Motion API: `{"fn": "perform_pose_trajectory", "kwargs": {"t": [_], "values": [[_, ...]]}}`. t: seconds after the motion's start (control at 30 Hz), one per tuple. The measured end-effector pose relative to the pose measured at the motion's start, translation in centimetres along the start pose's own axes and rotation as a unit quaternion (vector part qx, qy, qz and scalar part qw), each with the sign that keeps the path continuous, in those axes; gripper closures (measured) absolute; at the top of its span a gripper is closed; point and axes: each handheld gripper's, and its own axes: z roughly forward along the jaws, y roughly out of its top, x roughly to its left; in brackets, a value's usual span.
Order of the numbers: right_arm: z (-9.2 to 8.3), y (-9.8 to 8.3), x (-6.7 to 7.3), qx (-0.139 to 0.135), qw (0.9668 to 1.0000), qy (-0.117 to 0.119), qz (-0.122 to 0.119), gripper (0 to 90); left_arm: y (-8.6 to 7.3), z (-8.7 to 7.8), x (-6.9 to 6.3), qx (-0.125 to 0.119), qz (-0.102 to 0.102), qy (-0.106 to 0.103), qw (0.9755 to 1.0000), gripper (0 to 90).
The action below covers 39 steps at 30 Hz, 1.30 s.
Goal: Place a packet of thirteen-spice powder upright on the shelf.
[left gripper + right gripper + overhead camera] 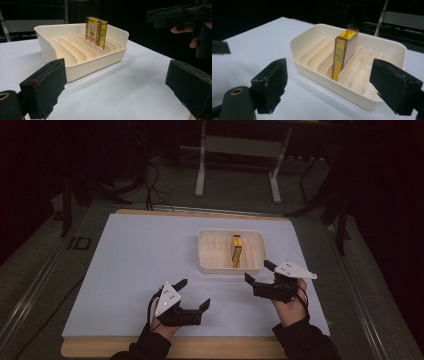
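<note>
My left gripper [194, 295] hangs with its jaws spread wide and nothing between them, low over the white table [140, 265] near my edge, and my right gripper [260, 271] is likewise released and empty, its tips just short of the near wall of the cream tray [207, 251]. That tray is split by thin upright ribs into narrow slots, and the yellow box [237, 251] stands on edge in one slot toward the tray's right half, the other slots bare. My left hand [162, 327] and right hand [291, 311] come in from the near edge, both grippers held about level and pointing toward the tray.
</note>
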Motion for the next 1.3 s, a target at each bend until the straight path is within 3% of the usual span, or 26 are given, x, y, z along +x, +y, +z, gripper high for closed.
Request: {"fn": "perform_pose_trajectory", "kwargs": {"t": [0.4,0.73,0.97,1.3], "values": [[-1.4,-2.9,0.7,0.033,0.999,0.023,-0.021,14.7,0.0,0.0,0.1,0.0,-0.001,0.003,1.0,4.3],[-2.4,-4.5,0.5,0.038,0.9975,0.034,-0.05,14.6,0.0,0.0,0.1,-0.001,-0.002,0.003,1.0,4.3],[-2.8,-5.4,-0.1,0.046,0.9963,0.021,-0.07,14.5,0.0,-0.1,0.0,-0.001,-0.001,0.002,1.0,4.3],[-3.7,-5.9,-1.6,0.051,0.9967,0.001,-0.064,13.8,0.0,0.0,-0.1,-0.001,0.003,0.0,1.0,4.3]]}}
